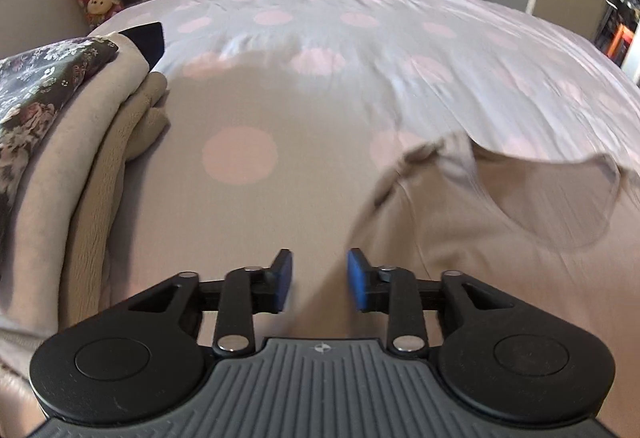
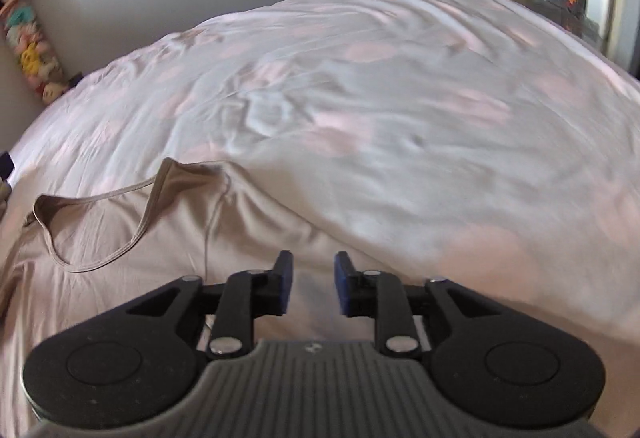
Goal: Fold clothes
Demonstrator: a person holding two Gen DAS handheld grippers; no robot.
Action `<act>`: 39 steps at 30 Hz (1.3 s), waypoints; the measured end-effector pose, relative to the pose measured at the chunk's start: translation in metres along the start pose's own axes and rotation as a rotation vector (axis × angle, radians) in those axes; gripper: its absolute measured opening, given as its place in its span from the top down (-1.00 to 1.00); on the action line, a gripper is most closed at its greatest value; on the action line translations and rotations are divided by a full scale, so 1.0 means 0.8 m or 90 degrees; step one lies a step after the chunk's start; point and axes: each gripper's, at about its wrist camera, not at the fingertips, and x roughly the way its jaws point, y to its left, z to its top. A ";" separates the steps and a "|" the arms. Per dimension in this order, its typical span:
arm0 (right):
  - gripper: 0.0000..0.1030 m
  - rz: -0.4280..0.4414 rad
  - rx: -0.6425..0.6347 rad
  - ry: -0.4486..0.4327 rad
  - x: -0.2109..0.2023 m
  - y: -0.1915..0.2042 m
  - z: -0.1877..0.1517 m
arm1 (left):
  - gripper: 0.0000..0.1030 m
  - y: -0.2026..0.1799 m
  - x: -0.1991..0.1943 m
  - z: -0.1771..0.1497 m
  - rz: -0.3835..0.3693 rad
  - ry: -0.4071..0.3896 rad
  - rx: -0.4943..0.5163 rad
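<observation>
Both black hand-held grippers, left (image 1: 319, 280) and right (image 2: 313, 284), are hovering open-jawed over the thin beige sleeveless top (image 2: 132, 238) lying spread on the pink-dotted bed (image 2: 400, 97); being soft, light and slippery, it probably wants pinching at its shoulder straps.

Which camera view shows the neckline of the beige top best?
The right wrist view: the beige top's neckline shows sharp and whole. In the left wrist view the neckline is blurred and lies near the right edge.
</observation>
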 end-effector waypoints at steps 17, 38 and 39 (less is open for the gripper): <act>0.93 -0.039 -0.033 -0.004 0.064 0.023 0.025 | 1.00 -0.002 0.064 0.043 -0.120 -0.009 -0.022; 0.55 -0.037 0.020 -0.018 -0.007 0.059 -0.012 | 0.75 0.026 -0.009 0.045 -0.059 0.006 0.008; 0.53 -0.027 0.027 -0.012 -0.017 0.066 -0.026 | 0.75 0.035 -0.027 0.035 -0.056 0.009 0.003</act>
